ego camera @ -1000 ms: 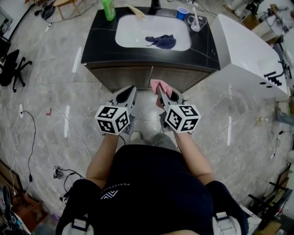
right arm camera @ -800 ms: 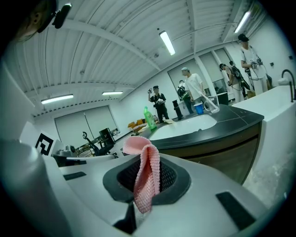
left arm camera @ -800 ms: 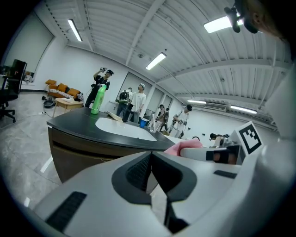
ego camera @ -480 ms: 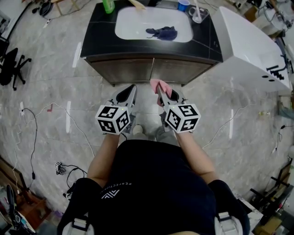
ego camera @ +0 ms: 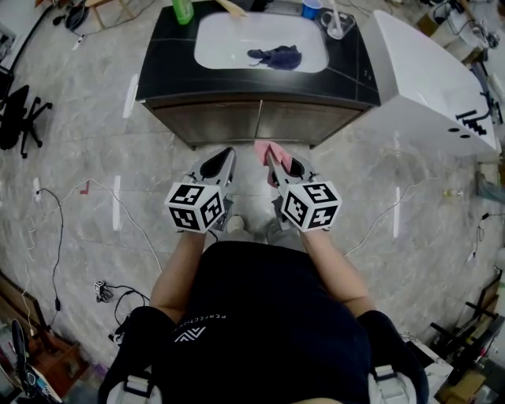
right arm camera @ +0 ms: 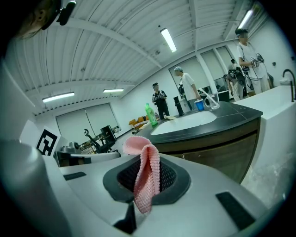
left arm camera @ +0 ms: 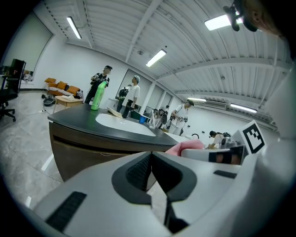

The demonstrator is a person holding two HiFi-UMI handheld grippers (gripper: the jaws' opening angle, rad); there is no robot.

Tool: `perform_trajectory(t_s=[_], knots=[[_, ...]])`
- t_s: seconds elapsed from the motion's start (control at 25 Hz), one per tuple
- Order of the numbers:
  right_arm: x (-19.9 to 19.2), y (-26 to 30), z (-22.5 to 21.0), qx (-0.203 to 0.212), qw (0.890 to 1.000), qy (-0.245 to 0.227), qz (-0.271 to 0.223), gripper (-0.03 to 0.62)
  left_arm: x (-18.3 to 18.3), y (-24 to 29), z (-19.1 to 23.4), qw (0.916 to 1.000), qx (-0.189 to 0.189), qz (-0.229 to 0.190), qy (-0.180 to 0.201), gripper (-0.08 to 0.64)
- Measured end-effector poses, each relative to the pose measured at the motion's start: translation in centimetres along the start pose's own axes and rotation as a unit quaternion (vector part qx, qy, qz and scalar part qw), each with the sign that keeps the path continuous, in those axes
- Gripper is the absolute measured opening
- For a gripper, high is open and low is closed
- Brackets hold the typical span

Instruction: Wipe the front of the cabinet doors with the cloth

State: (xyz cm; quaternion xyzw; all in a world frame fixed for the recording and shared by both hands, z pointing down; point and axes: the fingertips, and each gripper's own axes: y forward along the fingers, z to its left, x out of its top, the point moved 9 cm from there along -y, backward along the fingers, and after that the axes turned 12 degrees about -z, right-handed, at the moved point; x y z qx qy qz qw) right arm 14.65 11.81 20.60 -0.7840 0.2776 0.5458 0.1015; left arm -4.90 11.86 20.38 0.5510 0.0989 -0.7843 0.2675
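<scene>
Both bare forearms [ego camera: 178, 268] reach forward side by side, level. The left white-and-grey handheld gripper [ego camera: 228, 155] has its jaws pressed together with nothing between them. The right white-and-grey handheld gripper [ego camera: 270, 158] clamps a pink knitted cloth [right arm camera: 147, 176].

Cloth [right arm camera: 144, 178]: pale pink, fine waffle-knit weave.
Right gripper [ego camera: 271, 155] and left gripper [ego camera: 228, 153]: light grey shells, black ribbed pads; 1 cube on each, white with black square markers.
Countertop [ego camera: 167, 67]: glossy black, thin pale seam lines.
Basin [ego camera: 229, 43], set in the countertop: white.
Rag [ego camera: 276, 57], inside the basin: dark navy.
2 cabinet doors [ego camera: 221, 120], below the countertop: dull brown, faint wood grain.
Bottle [ego camera: 183, 9], at the countertop's back left: bright green.
Cup [ego camera: 313, 8], at the countertop's back right: blue.
Floor [ego camera: 79, 166], around the countertop: grey marbled tile, white tape strips.
Shirt [ego camera: 268, 316]: black, small white logo.
</scene>
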Motion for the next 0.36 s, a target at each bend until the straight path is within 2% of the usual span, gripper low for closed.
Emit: perform_trajectory(t_s=[0.36], knots=[[0.59, 0.24, -0.26, 0.000, 1.000, -0.003, -0.005, 0.043, 0.53, 0.86, -0.53, 0.9999, -0.009, -0.002, 0.011, 0.009]])
